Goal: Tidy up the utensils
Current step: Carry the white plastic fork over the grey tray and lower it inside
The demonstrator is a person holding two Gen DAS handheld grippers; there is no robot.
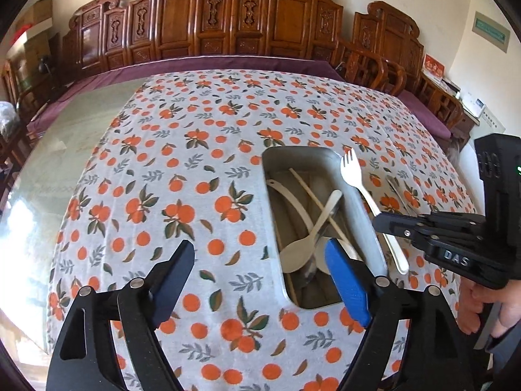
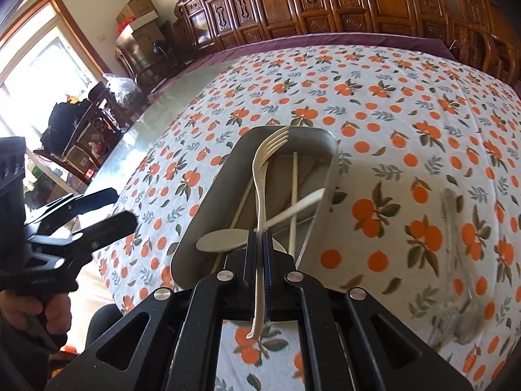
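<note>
Left gripper (image 1: 260,280) empty, blue ribbed pads wide apart above cloth. Metal tray (image 2: 327,176), rounded corners, holds cream spoon (image 1: 301,249), chopsticks (image 2: 294,192). Right gripper (image 2: 261,244) clenched on slim cream fork (image 2: 262,189) over tray. Orange-print tablecloth (image 1: 182,169); carved wooden chairs (image 1: 228,19) behind.

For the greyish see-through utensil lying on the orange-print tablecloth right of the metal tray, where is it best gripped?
Grip the greyish see-through utensil mid-handle, straight down from above, fingers either side of its narrow width. It lies flat on the orange-print tablecloth, apart from the metal tray, so only the top is open.
</note>
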